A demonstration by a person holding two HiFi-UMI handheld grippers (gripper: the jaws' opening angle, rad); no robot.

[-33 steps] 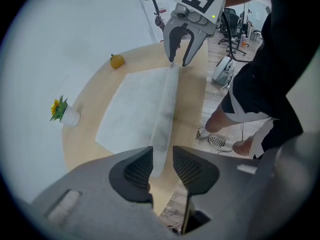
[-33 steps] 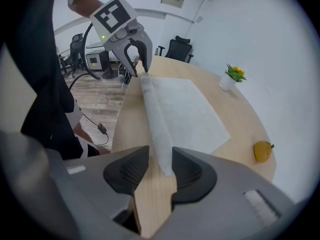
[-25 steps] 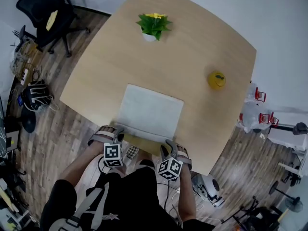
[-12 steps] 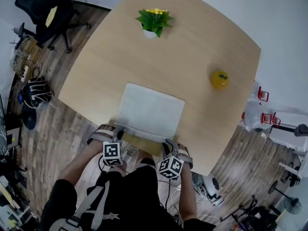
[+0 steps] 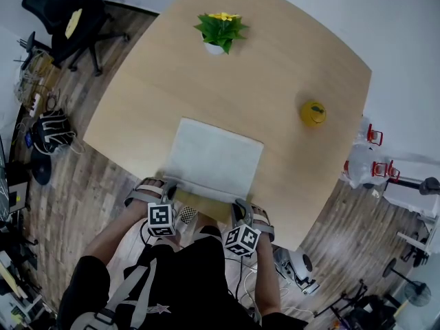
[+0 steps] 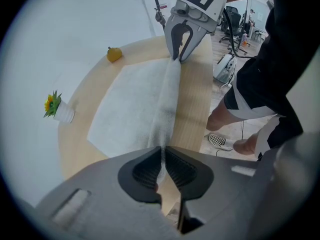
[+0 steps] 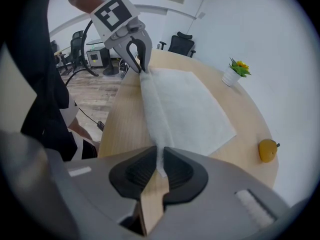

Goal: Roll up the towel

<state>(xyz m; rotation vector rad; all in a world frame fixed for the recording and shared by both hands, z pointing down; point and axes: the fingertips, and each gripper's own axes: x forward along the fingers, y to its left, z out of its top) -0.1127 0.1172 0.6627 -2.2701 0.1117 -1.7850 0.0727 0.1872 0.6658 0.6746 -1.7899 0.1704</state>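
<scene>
Left gripper: my jaws have just been closing, and the dark ribbed pads now pinch the near edge of the towel at its 7 o'clock corner in the head view. The cloth runs up between them.
Towel: the white rectangular cloth towel lies flat toward the 6 o'clock side of the round-cornered pale wooden table. Only its near edge is lifted into a ridge between my two grippers.
Right gripper: these jaws have also just been closing, and they nip the same edge at the 5 o'clock corner.
Clear of the work: a small potted plant with yellow flowers at 12 o'clock and a round yellow fruit-like object at 3 o'clock, both well apart from the cloth.
Step in hand: I judge this the very start, with the edge taken up and no turn rolled yet.
Next move: carry both corners over toward 12 o'clock together, level and tight, so the roll starts straight.
</scene>
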